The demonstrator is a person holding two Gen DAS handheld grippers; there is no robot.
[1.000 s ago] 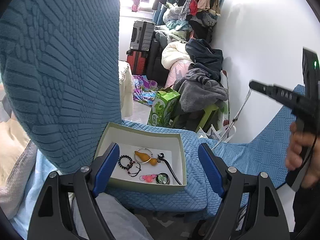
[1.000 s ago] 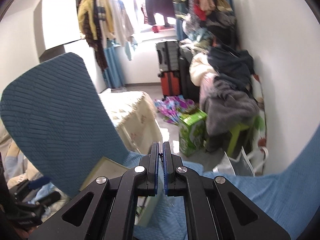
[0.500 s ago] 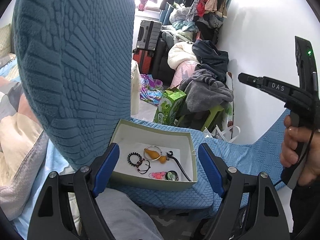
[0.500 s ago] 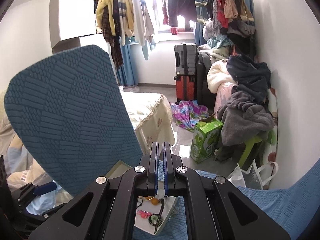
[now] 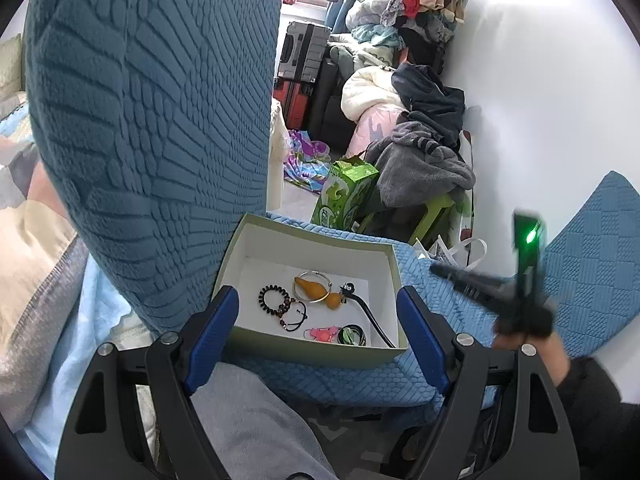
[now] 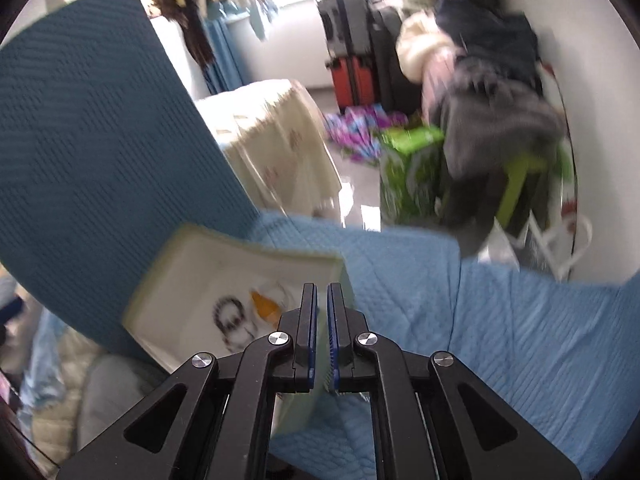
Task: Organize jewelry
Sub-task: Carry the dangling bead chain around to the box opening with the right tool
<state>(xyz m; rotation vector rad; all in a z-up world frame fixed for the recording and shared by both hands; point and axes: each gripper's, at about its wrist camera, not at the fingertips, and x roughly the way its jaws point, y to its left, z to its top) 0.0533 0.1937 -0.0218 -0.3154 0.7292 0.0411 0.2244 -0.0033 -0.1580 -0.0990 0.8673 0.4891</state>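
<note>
An open pale green box [image 5: 312, 356] rests on a blue quilted cover. It holds a black bead bracelet [image 5: 272, 300], an orange gourd pendant [image 5: 316, 290] on a silver ring, a black cord [image 5: 372, 320], a pink charm [image 5: 322, 334] and a green-black piece [image 5: 352, 336]. My left gripper [image 5: 316, 296] hangs open just in front of the box, its blue pads level with the two side walls. My right gripper [image 6: 322, 286] is over the box's [image 6: 192, 272] right wall. Its jaws are starting to open and are a thin slit apart, with nothing visible between them. In the left wrist view it is a blur [image 5: 436, 269] right of the box.
A tall blue cushioned backrest [image 5: 152, 140] rises at the box's left. A grey trouser leg [image 5: 248, 420] lies below the box. On the floor beyond are a green carton [image 5: 348, 196], a heap of clothes [image 5: 420, 168] and suitcases [image 5: 304, 52]. A hand [image 5: 532, 352] grips the right tool.
The right gripper has dropped from high on the right to just beside the box. A thin chain that hung from it a second ago is no longer seen. The left gripper moved slightly closer.
</note>
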